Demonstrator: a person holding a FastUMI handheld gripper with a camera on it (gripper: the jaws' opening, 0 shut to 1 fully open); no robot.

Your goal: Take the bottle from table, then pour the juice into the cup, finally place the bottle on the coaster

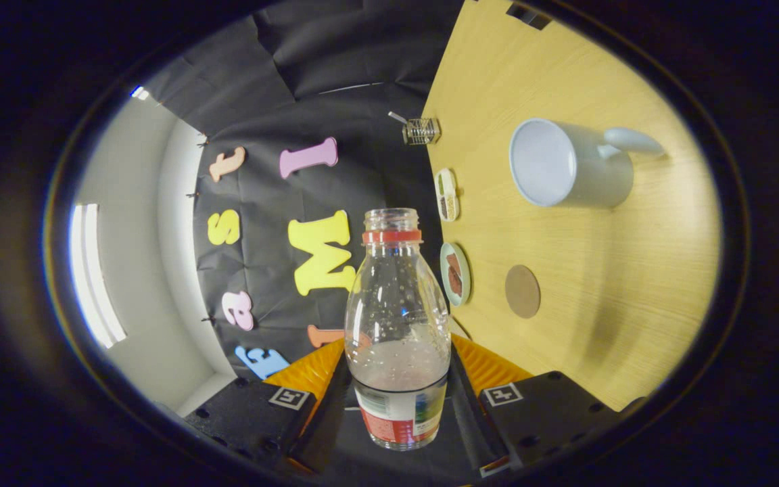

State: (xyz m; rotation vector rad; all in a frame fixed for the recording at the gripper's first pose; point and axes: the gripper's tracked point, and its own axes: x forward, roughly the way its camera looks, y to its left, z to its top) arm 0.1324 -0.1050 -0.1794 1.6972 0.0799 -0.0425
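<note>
A clear plastic bottle (397,325) with a red neck ring, no cap and a label at its base sits between my fingers, and my gripper (397,370) is shut on its lower body. A little pale liquid lies near the label end. My view is rolled, so the wooden table (619,304) runs along one side. The bottle is held off the table and lies roughly level with it. A white mug (569,162) stands upright on the table, beyond the bottle's mouth and off to the side. A round brown coaster (522,291) lies nearer, between mug and fingers.
Two small dishes (446,195) (456,274) holding bits of food sit along the table's back edge by the black cloth wall. A small wire holder (420,130) stands at the far corner. Bare wood surrounds the mug and coaster.
</note>
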